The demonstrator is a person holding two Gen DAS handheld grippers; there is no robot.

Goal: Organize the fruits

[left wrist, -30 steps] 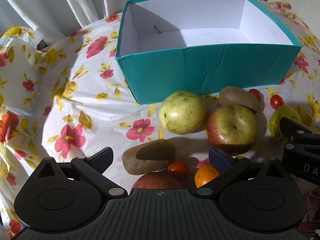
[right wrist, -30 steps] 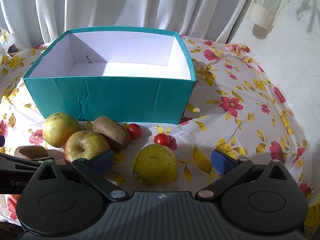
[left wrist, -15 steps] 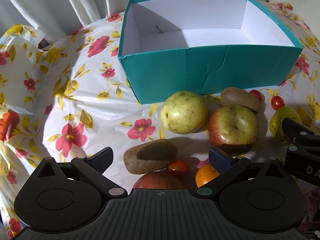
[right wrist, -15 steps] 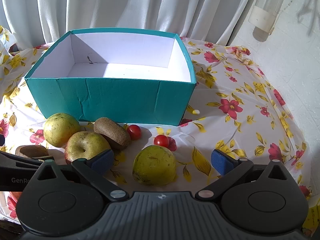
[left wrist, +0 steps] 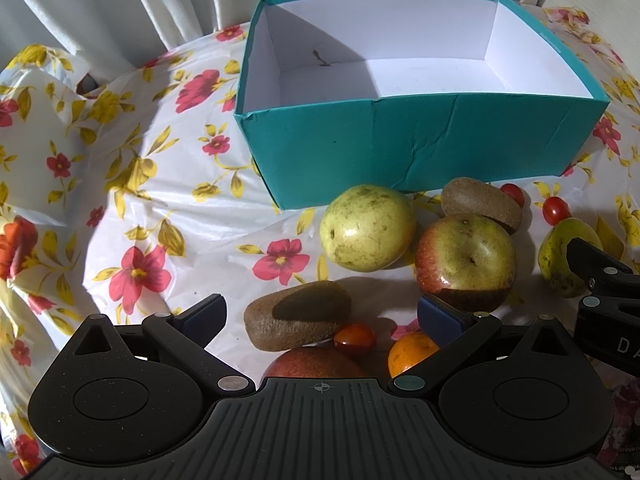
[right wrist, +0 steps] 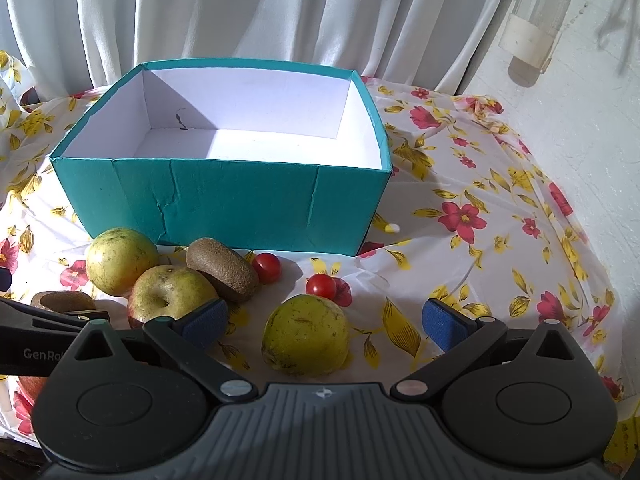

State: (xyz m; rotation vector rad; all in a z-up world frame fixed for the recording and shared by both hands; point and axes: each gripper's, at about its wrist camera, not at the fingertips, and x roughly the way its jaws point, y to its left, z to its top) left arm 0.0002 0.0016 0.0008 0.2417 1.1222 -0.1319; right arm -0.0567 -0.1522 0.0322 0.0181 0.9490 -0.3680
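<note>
Nothing much moved; both views only shifted a bit. Right claw [right wrist: 324, 322] wide open, empty, just behind pear [right wrist: 306, 336] on bench. Left claw [left wrist: 320, 316] open, empty, over kiwi [left wrist: 298, 320].

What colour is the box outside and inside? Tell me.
The box is teal outside and white inside, clearest in the right wrist view.

floral tablecloth [right wrist: 480, 240] bears a teal box [right wrist: 240, 200] and loose fruit [right wrist: 306, 336].
</note>
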